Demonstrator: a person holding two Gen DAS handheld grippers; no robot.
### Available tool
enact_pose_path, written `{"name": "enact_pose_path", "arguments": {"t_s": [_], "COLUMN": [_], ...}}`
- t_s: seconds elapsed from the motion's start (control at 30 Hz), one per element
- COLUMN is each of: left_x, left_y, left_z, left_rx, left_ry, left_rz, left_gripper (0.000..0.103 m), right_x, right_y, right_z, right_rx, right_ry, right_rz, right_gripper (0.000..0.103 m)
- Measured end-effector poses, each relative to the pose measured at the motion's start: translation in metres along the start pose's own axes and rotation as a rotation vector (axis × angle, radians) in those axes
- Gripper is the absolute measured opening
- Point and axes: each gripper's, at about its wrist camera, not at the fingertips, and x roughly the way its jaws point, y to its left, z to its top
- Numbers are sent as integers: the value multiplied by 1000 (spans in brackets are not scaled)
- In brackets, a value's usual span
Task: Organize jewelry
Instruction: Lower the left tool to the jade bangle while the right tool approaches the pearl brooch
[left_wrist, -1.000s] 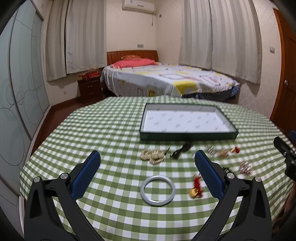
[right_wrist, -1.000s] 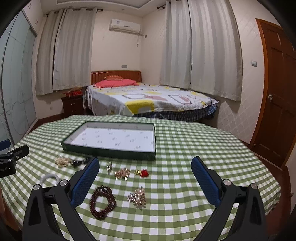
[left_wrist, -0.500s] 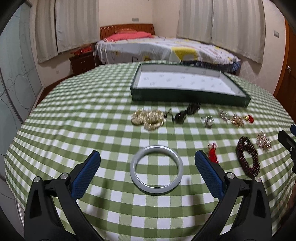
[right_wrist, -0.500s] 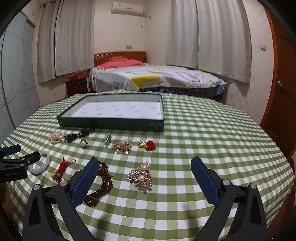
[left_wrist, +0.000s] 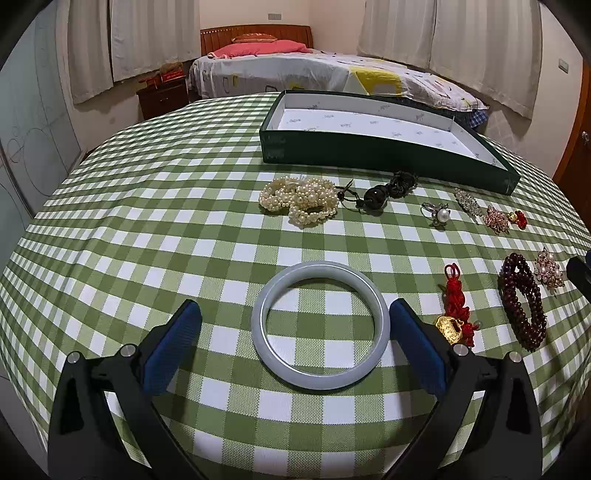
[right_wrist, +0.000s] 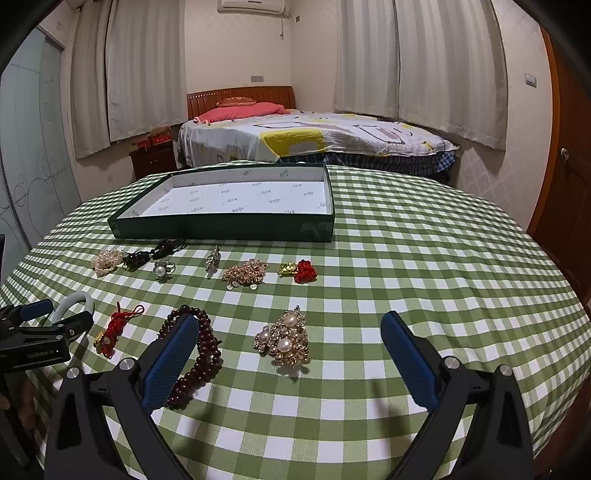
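While tray (left_wrist: 373, 149) sits empty | both jaws apart | bangle (left_wrist: 320, 325) on cloth

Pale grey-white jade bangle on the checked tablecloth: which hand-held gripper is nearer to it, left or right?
Left. The left hand-held gripper is open around the pale grey-white jade bangle; the right hand-held gripper hovers over the pearl-and-gold brooch, further right.

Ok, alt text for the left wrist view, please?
The open left hand-held gripper straddles a pale jade-like bangle lying flat on a green checked tablecloth. Beyond lie a pearl bracelet pile, a red tassel charm, a dark bead bracelet and an empty green tray.
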Motion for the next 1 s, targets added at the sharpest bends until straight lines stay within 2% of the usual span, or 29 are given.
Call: {"name": "enact_pose_path", "arguments": {"t_s": [0.23, 0.3, 0.33, 0.37, 0.43, 0.57, 1.0], "left_x": [0, -3, -5, -7, -8, -9, -10], "left_y": [-1, 0, -2, -3, -5, -5, -3], "left_z": [0, 0, 0, -1, 0, 1, 6], "left_rx": [1, 4, 12, 20, 28, 25, 15], "left_ry": [-2, -9, -18, -25, -29, -29, -59], "left_rz": [0, -9, -13, -25, -33, -38, -18], "left_gripper": [99, 91, 81, 74, 69, 69, 69], "right_x": [5, 6, 6, 7, 9, 13, 30], "right_y": [-5, -6, -5, -5, -5, -6, -3], "right_z": [0, 0, 0, 0, -1, -1, -2], "right_rx": [27, 31, 31, 30, 31, 36, 29], "right_ry": [18, 22, 24, 27, 41, 60, 141], "right_rz": [14, 19, 21, 23, 24, 35, 47], "right_gripper": [96, 93, 88, 78, 67, 56, 36]}}
